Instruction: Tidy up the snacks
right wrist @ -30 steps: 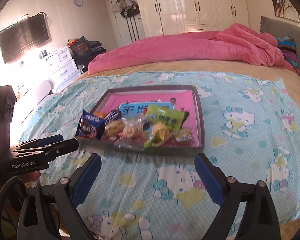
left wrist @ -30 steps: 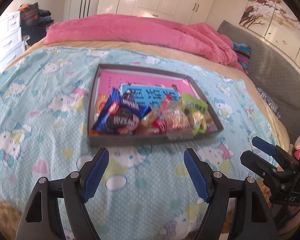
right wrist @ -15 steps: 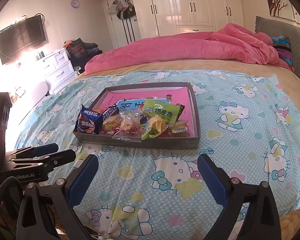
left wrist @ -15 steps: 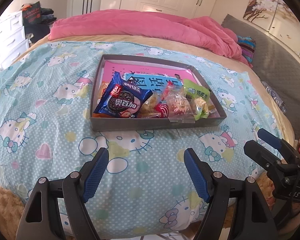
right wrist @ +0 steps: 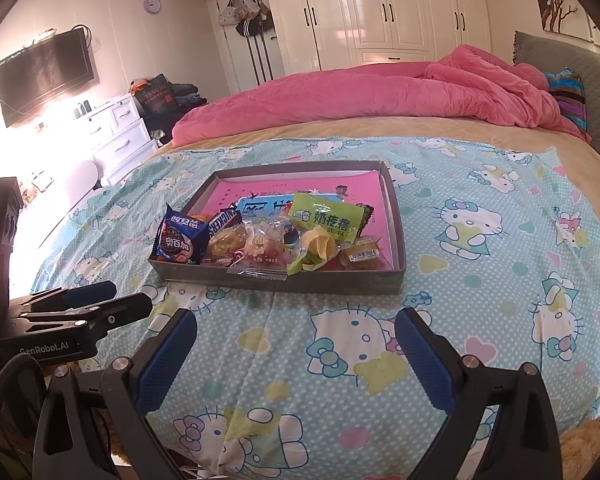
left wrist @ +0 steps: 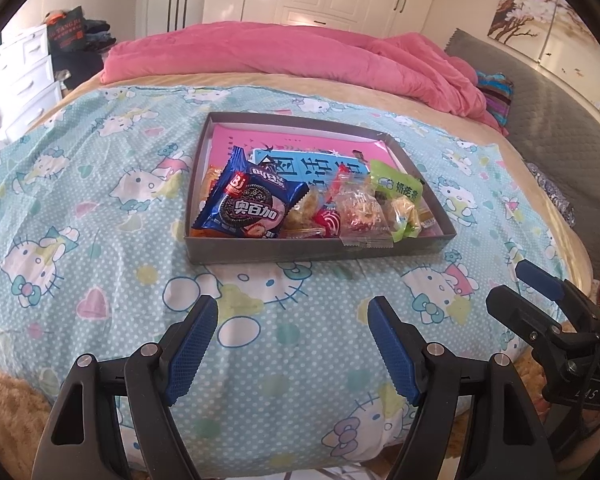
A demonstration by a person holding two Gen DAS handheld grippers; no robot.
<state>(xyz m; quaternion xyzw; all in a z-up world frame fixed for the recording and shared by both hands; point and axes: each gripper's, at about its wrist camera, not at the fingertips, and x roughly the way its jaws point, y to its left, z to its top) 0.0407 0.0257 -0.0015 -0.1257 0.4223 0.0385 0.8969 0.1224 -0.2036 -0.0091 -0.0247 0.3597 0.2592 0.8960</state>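
Note:
A grey tray [left wrist: 316,249] [right wrist: 300,282] with a pink bottom lies on the bed. Several snacks are heaped along its near side: a blue cookie pack [left wrist: 248,204] [right wrist: 178,240], a green pouch [left wrist: 396,190] [right wrist: 326,216], clear-wrapped candies [left wrist: 360,212] [right wrist: 262,246] and a small cake [right wrist: 360,254]. My left gripper [left wrist: 292,344] is open and empty, well short of the tray. My right gripper [right wrist: 296,354] is open and empty, also short of the tray. Each gripper shows at the edge of the other's view: the right gripper [left wrist: 540,304] and the left gripper [right wrist: 92,304].
The bed has a light-blue cartoon-cat sheet [left wrist: 80,208] [right wrist: 500,260]. A pink duvet [left wrist: 300,52] [right wrist: 380,96] is bunched at the far side. A grey headboard [left wrist: 560,120] stands at the right. White drawers [right wrist: 120,140] and a wall TV [right wrist: 44,76] are at the left.
Both grippers have pulled back and risen a little from the tray, which now looks smaller and farther. Both stay open and empty. The snacks have not moved.

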